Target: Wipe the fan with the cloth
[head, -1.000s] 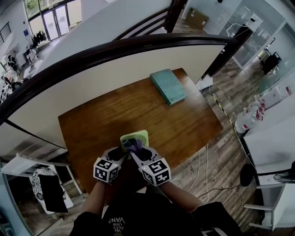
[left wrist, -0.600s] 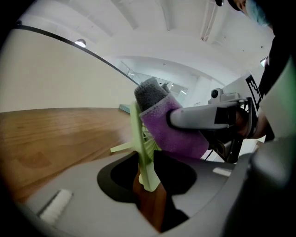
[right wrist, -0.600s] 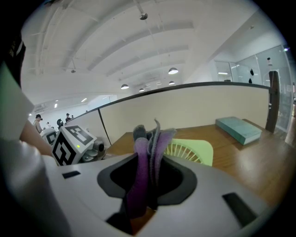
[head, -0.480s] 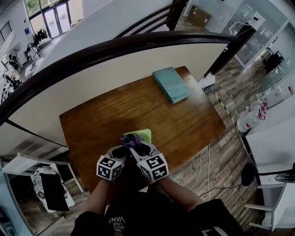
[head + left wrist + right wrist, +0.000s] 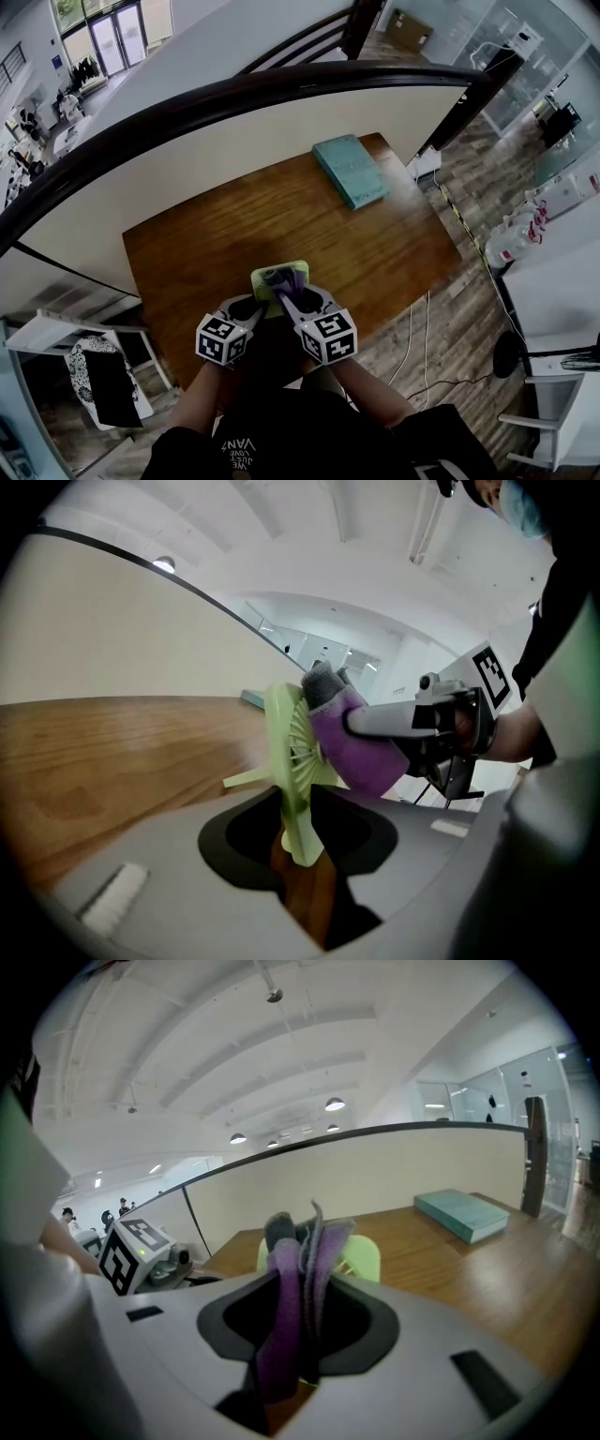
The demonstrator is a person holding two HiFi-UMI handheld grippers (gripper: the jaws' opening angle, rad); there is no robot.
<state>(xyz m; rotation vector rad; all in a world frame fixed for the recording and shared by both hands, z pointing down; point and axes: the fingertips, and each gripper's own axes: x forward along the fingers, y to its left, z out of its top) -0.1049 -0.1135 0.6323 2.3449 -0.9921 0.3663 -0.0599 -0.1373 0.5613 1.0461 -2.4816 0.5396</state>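
Note:
A small light-green fan (image 5: 270,275) stands upright near the table's front edge. My left gripper (image 5: 251,307) has just been closing, and the foot of the fan (image 5: 298,829) is between its jaws, gripped edge-on. My left gripper (image 5: 300,850) holds it from below. A purple and grey cloth (image 5: 292,1274) is folded in my right gripper (image 5: 298,1321), which is shut on it. In the left gripper view the cloth (image 5: 361,747) presses against the ribbed face of the fan. My right gripper (image 5: 298,298) reaches in from the right of the left one.
A teal book (image 5: 351,172) lies at the far right corner of the wooden table (image 5: 197,244). A curved cream partition (image 5: 234,150) backs the table. White bottles (image 5: 511,246) stand on a counter to the right, and cables lie on the floor.
My right gripper has slid a little to the right with the cloth, across the fan's face. The left gripper has stayed where it was.

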